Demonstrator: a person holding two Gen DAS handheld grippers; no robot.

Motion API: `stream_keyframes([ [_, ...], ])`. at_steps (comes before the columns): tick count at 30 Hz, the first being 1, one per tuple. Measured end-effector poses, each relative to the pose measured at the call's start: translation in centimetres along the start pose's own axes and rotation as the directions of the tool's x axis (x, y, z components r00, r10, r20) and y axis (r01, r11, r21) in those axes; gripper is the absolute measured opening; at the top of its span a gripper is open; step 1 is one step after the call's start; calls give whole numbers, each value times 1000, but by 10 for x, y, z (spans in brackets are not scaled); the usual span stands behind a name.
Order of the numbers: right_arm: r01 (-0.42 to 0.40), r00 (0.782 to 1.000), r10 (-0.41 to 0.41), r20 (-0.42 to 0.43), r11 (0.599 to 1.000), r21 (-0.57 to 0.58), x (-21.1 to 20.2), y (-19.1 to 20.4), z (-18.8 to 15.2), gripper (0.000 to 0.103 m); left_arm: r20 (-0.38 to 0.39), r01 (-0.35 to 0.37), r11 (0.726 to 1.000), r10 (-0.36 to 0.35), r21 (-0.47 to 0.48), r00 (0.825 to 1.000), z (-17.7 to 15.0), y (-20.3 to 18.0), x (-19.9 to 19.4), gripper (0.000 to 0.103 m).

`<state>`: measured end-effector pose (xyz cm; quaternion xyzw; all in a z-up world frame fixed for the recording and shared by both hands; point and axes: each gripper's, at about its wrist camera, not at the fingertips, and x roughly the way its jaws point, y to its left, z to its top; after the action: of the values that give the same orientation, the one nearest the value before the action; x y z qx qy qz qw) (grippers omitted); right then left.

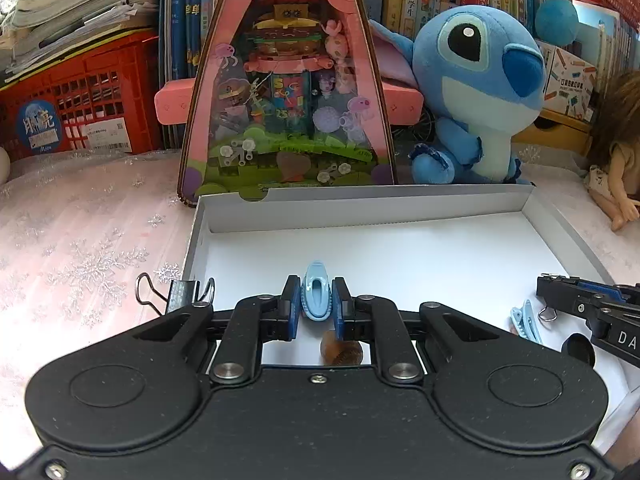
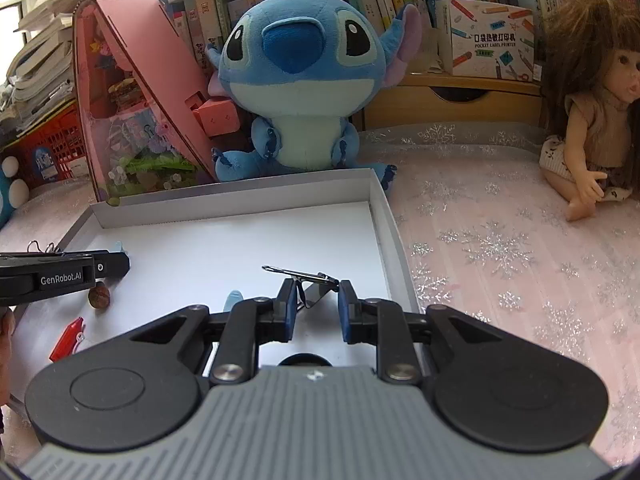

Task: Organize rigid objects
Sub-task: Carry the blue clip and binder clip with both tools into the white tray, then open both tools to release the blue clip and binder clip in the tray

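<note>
My left gripper (image 1: 317,306) and right gripper (image 2: 318,302) both reach into the shallow box (image 1: 360,204), each with a clip between its fingers. Behind the box stand a plush toy (image 2: 298,80) and, left of it, a triangular display case (image 1: 286,92). A doll (image 2: 592,120) sits to the right.

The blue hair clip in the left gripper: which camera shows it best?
The left wrist view: the blue hair clip sits centred between the left gripper pads, top fully visible. The right wrist view shows only its tip above that gripper's finger.
</note>
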<state>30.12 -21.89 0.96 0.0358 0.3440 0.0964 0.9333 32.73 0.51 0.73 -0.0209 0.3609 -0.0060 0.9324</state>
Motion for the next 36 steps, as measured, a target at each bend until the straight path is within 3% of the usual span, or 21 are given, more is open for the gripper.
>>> stream_keyframes([
  [8, 8, 1000, -8, 11, 1000, -6, -1, 3, -1, 32, -5, -4, 1000, 4, -7, 1000, 0, 0, -2, 17],
  [10, 3, 1000, -3, 13, 1000, -3, -2, 3, -2, 47, -7, 3, 1000, -3, -12, 1000, -1, 0, -4, 27],
  [13, -3, 1000, 3, 22, 1000, -1, -6, 3, -2, 49, 5, 6, 1000, -6, -8, 1000, -1, 0, -10, 37],
  [18, -5, 999, 5, 49, 1000, -12, -17, 5, -2, 56, 37, 10, 1000, -10, 12, 999, -2, -2, -26, 43],
  [26, -23, 995, 27, 96, 999, -44, -47, 8, -6, 64, 95, 45, 999, -45, 0, 994, -11, -6, -67, 48],
  [36, -89, 986, 103, 133, 991, -102, -97, 4, -32, 70, 152, 128, 991, -133, 40, 979, -53, -9, -132, 50],
])
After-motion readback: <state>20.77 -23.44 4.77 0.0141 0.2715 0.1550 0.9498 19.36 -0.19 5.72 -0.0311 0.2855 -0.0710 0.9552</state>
